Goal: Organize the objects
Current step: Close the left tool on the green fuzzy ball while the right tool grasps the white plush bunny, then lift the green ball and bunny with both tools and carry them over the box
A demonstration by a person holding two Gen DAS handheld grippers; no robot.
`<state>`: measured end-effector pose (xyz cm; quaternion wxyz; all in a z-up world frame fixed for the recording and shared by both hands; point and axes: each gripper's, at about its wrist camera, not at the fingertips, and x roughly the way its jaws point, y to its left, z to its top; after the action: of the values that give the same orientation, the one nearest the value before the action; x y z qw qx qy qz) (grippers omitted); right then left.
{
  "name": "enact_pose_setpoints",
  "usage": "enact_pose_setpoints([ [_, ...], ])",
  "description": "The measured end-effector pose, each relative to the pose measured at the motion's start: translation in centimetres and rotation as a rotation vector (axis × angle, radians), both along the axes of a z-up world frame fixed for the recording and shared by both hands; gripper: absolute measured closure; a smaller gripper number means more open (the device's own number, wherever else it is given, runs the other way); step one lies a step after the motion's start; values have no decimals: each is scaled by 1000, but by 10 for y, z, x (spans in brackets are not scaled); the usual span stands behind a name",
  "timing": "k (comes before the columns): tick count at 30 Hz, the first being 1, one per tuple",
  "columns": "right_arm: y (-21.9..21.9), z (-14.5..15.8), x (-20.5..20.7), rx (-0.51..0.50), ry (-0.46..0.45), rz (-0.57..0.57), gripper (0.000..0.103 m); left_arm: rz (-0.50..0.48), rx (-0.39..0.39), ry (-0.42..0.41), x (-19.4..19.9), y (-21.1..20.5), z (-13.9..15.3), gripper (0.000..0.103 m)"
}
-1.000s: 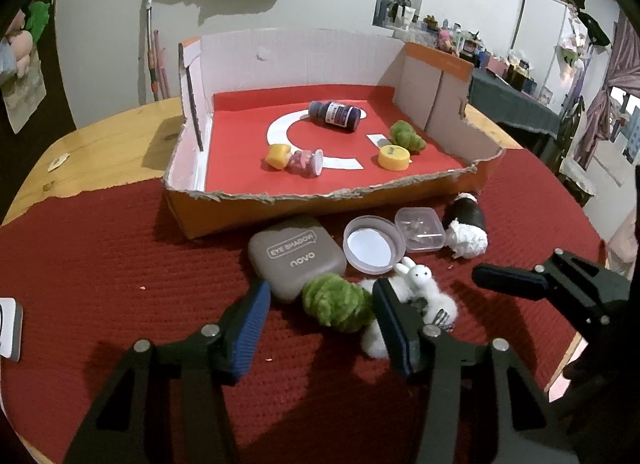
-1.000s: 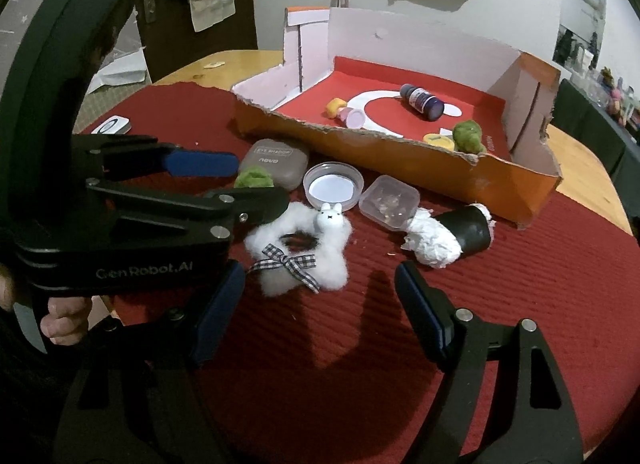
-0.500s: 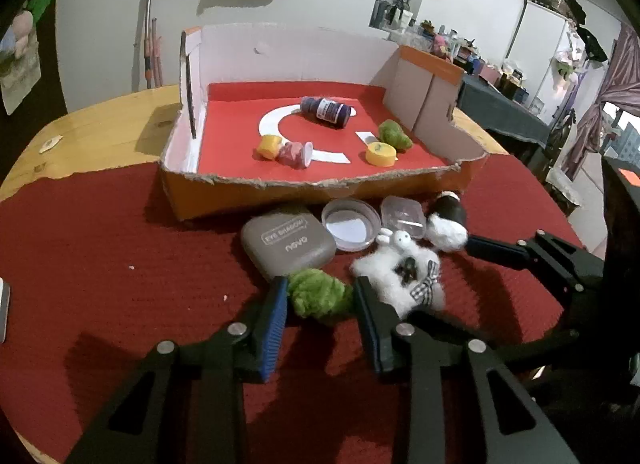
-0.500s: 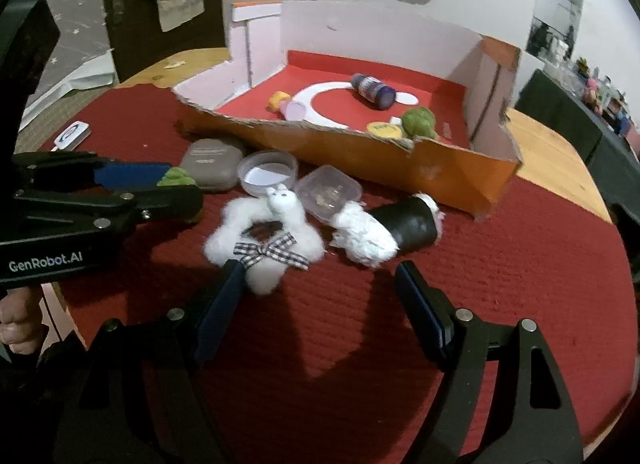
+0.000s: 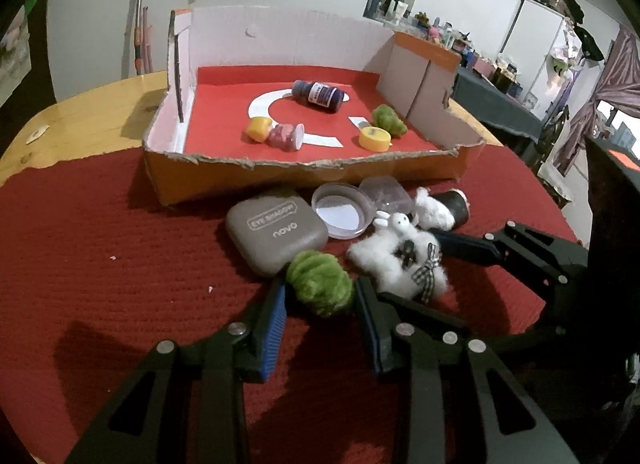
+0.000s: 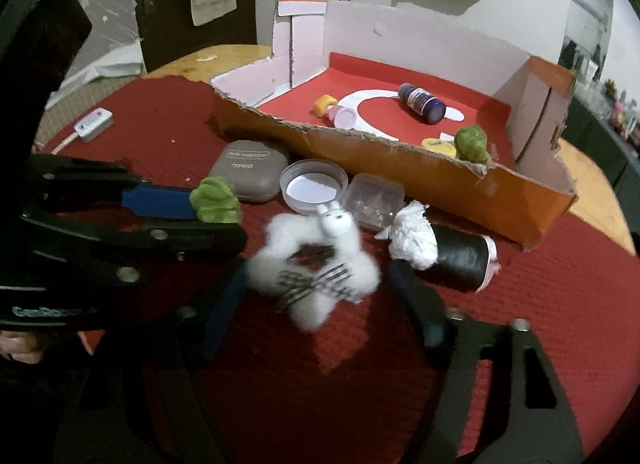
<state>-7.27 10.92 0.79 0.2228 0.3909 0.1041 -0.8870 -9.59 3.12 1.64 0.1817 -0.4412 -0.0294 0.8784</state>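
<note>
A: Left gripper [image 5: 320, 304]?
B: Pinching green pom-pom [image 5: 320, 282], lower centre.
A: Right gripper [image 6: 316, 284]?
B: Jaws just closing around white bunny plush [image 6: 316, 264], centre; contact unclear.

Round wooden table [image 5: 92, 111] under a red woven cloth [image 5: 100, 264], bearing a torn orange cardboard box [image 5: 320, 179], grey eyeshadow case [image 5: 276, 229], clear round lid [image 5: 342, 215], white plug [image 6: 92, 125].

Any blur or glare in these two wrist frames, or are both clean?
Left wrist view: sharp, dim warm light, fisheye bends the cardboard box. Right wrist view: motion blur on the white fluffy toy and right gripper; background stays crisp. No glare in either.
</note>
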Motion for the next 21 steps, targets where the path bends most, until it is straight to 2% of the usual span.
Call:
enact_pose_setpoints([
  [5, 1, 2, 1, -21, -2, -7, 45, -1, 3, 3, 2, -2, 1, 74],
  [21, 6, 25, 17, -83, 29, -6, 45, 15, 4, 29, 7, -8, 11, 76],
])
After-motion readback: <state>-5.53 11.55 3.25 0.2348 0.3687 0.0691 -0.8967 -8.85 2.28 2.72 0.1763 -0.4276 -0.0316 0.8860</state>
